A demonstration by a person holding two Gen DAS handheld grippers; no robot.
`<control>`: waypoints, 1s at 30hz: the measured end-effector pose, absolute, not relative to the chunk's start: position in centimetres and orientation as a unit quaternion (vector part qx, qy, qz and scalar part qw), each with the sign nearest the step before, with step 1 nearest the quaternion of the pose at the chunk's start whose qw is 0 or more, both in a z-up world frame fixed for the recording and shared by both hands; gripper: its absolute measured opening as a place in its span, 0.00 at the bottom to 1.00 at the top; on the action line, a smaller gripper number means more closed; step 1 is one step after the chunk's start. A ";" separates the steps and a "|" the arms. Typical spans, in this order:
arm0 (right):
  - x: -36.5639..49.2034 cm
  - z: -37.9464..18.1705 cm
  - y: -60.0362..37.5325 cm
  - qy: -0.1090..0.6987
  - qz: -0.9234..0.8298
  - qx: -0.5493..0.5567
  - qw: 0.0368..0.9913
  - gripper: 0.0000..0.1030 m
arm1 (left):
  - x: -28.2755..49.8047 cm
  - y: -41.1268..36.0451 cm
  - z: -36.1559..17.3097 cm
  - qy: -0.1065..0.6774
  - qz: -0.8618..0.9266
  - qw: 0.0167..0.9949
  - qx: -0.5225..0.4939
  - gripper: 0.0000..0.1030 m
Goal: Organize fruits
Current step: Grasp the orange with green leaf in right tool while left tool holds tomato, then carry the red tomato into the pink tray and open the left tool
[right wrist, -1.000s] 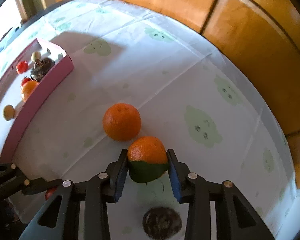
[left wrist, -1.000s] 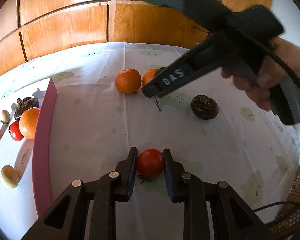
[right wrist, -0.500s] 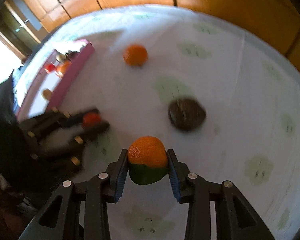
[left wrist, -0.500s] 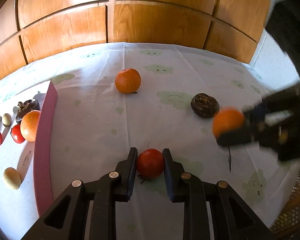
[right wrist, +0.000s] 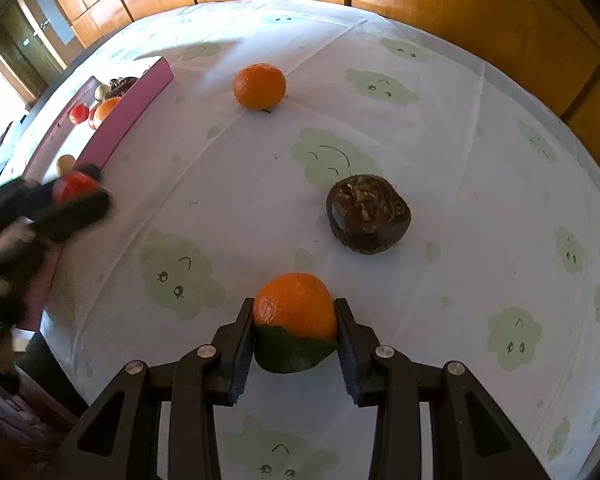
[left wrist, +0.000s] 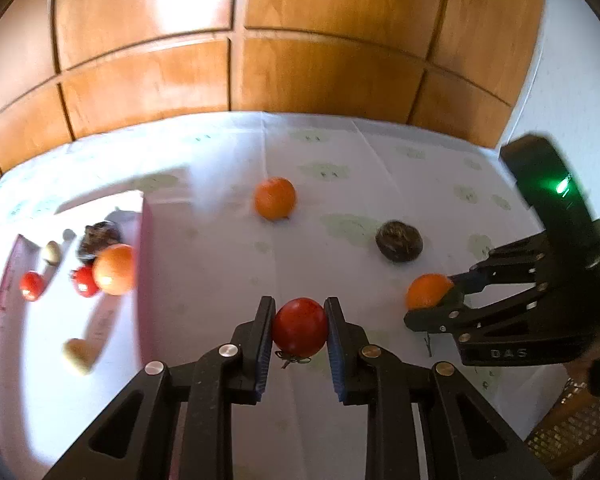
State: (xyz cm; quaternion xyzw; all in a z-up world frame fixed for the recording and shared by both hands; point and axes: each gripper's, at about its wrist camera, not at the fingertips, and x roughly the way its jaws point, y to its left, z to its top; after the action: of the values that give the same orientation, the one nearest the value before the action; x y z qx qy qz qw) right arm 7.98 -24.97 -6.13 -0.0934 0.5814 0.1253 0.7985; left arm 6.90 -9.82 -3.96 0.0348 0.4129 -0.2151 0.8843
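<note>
Transport looked to be the step in hand. The left gripper (left wrist: 299, 334) had its jaws clamped on a red tomato (left wrist: 299, 326), held above the tabletop (left wrist: 220, 248) just beside the pink tray (left wrist: 143, 280). The right gripper (right wrist: 296, 334) gripped an orange with a green leaf (right wrist: 296, 312), well apart from that tray. One loose orange (right wrist: 259, 86) and a dark brown fruit (right wrist: 368, 214) lay beyond its wall. Next, each held fruit would probably need carrying over the wall before release.

Glossy wood-panelled wall (left wrist: 236, 72) behind, white tablecloth (right wrist: 440, 152) printed with green smiling clouds — bright sunlight, woven chair (left wrist: 572, 428) at edge
</note>
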 end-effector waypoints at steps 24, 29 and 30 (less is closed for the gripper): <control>7.7 -6.4 -23.9 0.574 0.121 -0.107 0.803 0.37 | 9.6 9.4 -3.9 0.429 0.034 0.902 -0.017 0.24; 7.7 -6.7 -24.0 0.572 0.120 -0.112 0.804 0.37 | 10.9 9.4 -4.6 0.440 0.035 0.897 -0.012 0.24; 7.7 -6.7 -23.9 0.572 0.120 -0.113 0.804 0.37 | 11.1 9.5 -4.8 0.442 0.037 0.896 -0.014 0.24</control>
State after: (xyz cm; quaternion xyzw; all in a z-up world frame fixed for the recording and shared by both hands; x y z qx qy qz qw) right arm 7.71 -23.92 -6.71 -0.1128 0.5717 0.1200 0.8038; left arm 11.10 9.48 -4.82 -0.0137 0.4421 0.0368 0.8961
